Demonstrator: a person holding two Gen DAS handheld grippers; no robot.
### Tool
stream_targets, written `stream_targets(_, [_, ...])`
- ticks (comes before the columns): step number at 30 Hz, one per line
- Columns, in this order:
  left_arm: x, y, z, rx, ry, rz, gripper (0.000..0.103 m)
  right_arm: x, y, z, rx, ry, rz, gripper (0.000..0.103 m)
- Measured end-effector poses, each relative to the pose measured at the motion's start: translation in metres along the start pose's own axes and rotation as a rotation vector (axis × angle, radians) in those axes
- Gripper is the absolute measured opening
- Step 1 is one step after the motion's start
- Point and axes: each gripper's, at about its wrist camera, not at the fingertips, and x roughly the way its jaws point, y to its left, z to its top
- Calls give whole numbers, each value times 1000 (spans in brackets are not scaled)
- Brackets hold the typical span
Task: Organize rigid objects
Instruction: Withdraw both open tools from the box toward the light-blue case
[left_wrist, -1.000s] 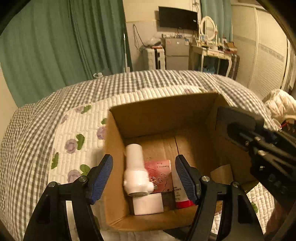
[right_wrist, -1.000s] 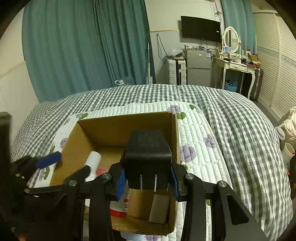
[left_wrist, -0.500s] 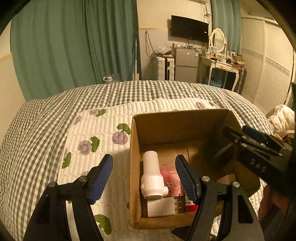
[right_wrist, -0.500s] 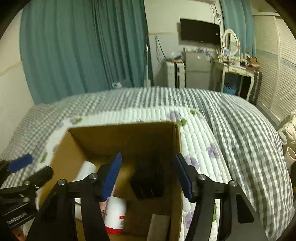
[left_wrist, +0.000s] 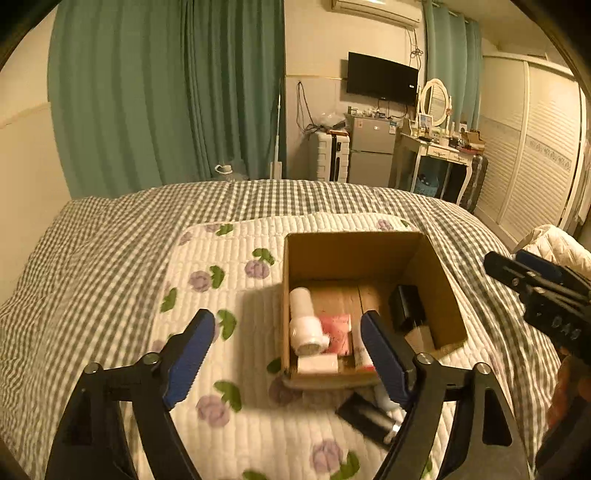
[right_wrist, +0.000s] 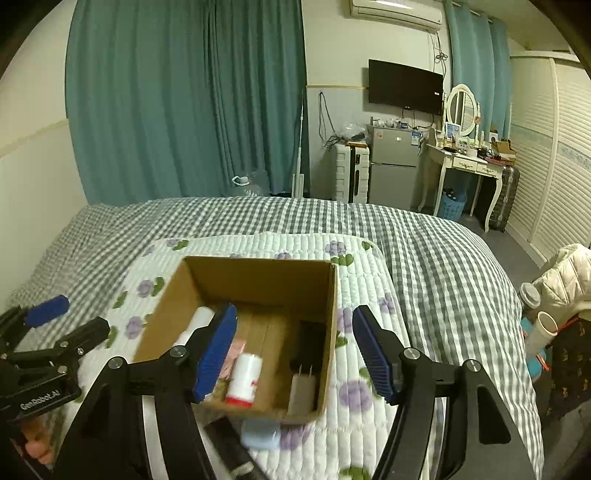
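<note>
An open cardboard box stands on the floral quilt. It holds a white pipe fitting, a pink packet, a red-capped white bottle and a black power adapter against its right wall. My left gripper is open and empty, raised in front of the box. My right gripper is open and empty above the box's near right part. A black flat object and a pale blue item lie on the quilt before the box.
The floral quilt lies on a grey checked bedspread. Beyond the bed are teal curtains, a small fridge and a dressing table. A white jacket lies to the right.
My right gripper opened and let the black adapter fall into the box, then rose. My left gripper pulled back and up, away from the box.
</note>
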Motion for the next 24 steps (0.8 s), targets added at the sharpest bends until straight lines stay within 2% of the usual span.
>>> stream_targets(2, [-12, 4, -9, -5, 3, 4, 85, -15, 4, -8, 4, 2, -1, 74])
stream_targets(5, [-21, 8, -24, -8, 8, 6, 90, -26, 11, -26, 12, 27, -3, 74])
stream_targets(7, [-22, 10, -36, -8, 12, 5, 94, -27, 14, -41, 23, 57, 4, 74])
stream_targets(10, [-18, 12, -57, -20, 23, 2, 94, -19, 17, -65, 48, 104, 3, 74])
stream_targets(18, [40, 15, -105, -27, 137, 39, 95, 49, 24, -122, 30, 267, -25, 74])
stream_targets(24, [77, 20, -122, -36, 184, 64, 95, 105, 27, -142, 28, 352, -17, 74])
